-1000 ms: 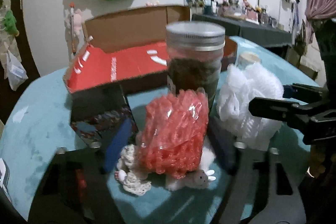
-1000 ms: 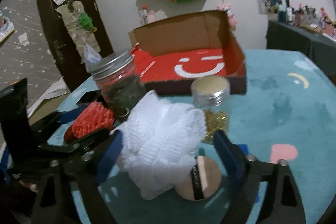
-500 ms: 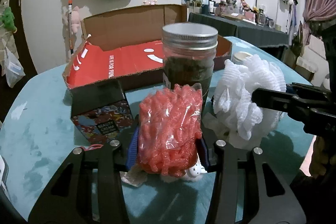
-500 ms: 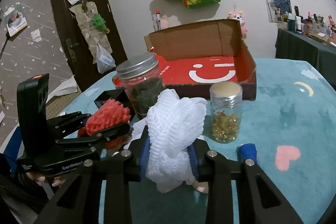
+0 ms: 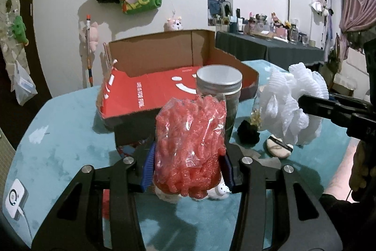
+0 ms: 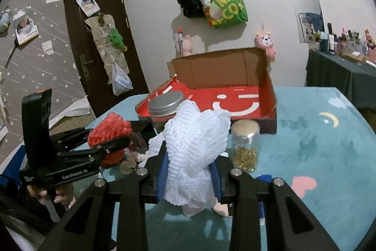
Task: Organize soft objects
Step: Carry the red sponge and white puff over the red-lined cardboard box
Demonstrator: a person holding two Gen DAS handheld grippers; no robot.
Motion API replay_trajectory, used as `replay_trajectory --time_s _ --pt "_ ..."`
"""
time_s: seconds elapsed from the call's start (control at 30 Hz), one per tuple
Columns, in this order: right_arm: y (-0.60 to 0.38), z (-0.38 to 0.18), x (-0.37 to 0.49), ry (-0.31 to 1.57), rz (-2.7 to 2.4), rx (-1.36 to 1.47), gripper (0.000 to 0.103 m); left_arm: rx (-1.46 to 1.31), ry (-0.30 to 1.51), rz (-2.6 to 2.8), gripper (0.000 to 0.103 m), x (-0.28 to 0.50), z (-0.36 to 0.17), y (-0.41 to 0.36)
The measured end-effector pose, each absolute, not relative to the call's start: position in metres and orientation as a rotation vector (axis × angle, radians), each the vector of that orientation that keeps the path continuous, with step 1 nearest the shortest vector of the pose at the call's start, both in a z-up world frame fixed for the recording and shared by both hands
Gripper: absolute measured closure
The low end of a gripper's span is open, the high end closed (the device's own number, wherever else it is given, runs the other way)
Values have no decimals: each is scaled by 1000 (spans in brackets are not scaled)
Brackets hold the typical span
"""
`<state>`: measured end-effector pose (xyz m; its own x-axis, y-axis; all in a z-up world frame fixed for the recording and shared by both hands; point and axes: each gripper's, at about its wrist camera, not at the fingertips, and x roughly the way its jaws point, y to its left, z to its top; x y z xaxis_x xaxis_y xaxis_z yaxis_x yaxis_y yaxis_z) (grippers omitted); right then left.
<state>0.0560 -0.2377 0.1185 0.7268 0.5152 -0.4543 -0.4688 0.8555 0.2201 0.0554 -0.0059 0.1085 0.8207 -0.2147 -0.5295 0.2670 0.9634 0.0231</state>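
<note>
My left gripper [image 5: 188, 168] is shut on a clear bag of red foam netting [image 5: 190, 147] and holds it off the teal table. To its right my right gripper [image 6: 189, 177] is shut on a white mesh bath puff [image 6: 197, 138], which is also off the table. The puff [image 5: 291, 105] shows at the right of the left wrist view, and the red bag [image 6: 109, 131] at the left of the right wrist view. An open cardboard box with a red smiley floor [image 5: 152, 91] [image 6: 235, 102] stands behind both.
A large metal-lidded jar [image 5: 219, 91] and a small jar of gold capsules [image 6: 245, 145] stand before the box. A black scrunchie [image 5: 248, 133], a powder puff [image 5: 279, 146], a small dark box [image 5: 131, 133] and small white pieces [image 5: 218, 189] lie on the table [image 5: 58, 157].
Both grippers went from standing open around their items to shut on them, then rose. The red bag and the white puff have come up off the table.
</note>
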Motion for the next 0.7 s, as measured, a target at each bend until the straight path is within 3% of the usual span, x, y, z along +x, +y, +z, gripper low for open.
replay_trajectory --time_s 0.7 --pt "-244 180 86 403 543 27 70 129 472 -265 59 83 167 7"
